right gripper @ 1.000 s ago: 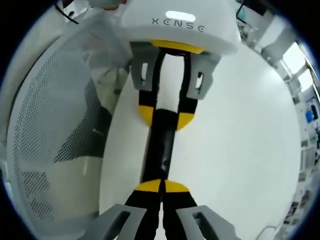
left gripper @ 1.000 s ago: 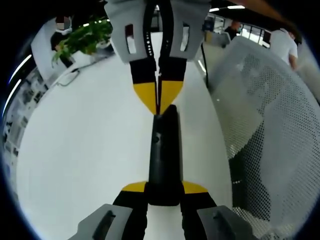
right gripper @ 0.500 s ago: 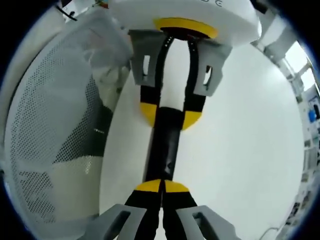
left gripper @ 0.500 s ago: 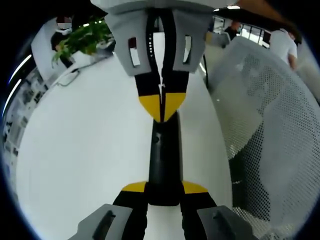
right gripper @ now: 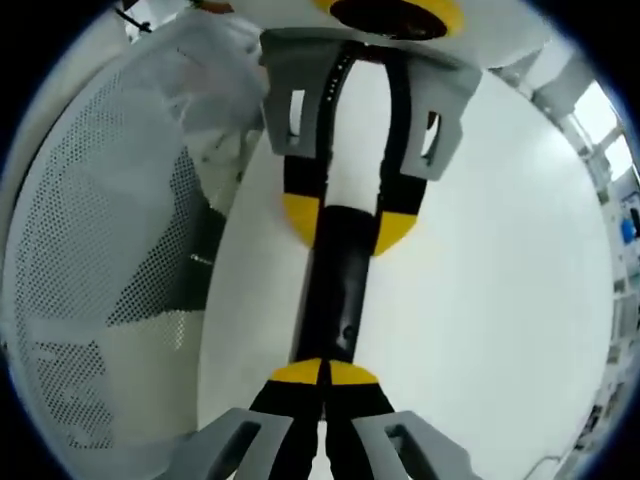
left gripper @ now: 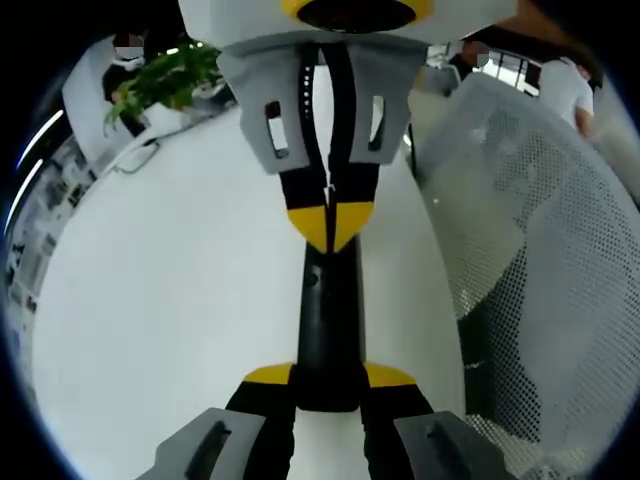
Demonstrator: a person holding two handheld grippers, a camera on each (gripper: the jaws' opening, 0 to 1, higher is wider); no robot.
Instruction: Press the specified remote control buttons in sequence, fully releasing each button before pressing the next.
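at centre frame, slim rigid black plastic remote control (left gripper: 326,330) clamped by left gripper (left gripper: 328,385) at near end; right gripper (right gripper: 322,372) closed, tips on far end; light, smooth, likely slippery.

Each gripper has two black jaws ending in yellow tips, carried on grey moulded brackets with slotted cut-outs. On the left gripper (left gripper: 328,378) the tips are rounded yellow wedges. The right gripper (right gripper: 325,374) looks the same, and its white body bears a yellow-ringed dark opening.
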